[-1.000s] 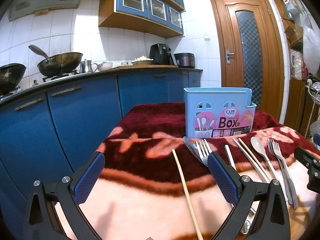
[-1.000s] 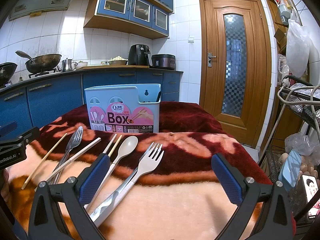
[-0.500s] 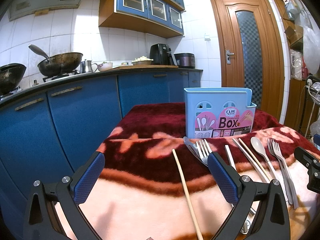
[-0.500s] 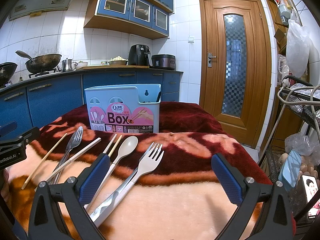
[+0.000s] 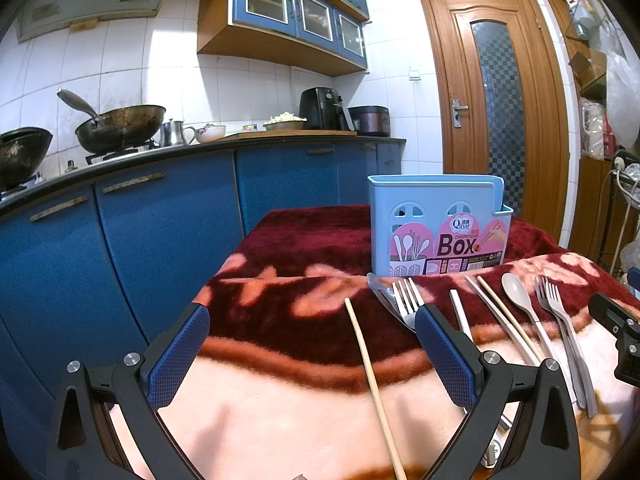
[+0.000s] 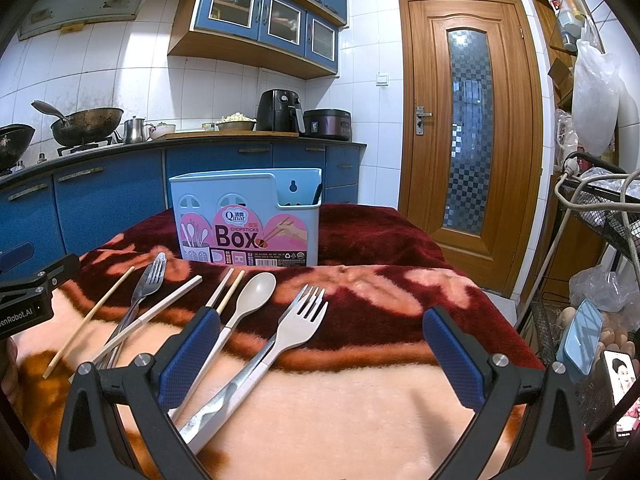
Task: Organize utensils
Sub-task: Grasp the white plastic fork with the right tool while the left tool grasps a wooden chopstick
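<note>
Right wrist view: spread fingers (image 6: pixel 452 356) flank bare blanket (image 6: pixel 360 400) beside fork (image 6: pixel 298 320).

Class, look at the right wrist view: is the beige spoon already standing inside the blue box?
No. The spoon lies flat on the blanket in front of the box, between the chopsticks and a fork.

left wrist: low over table, faces box (image 5: pixel 438 226) from left | right wrist: same, from right | shared: box, utensils
</note>
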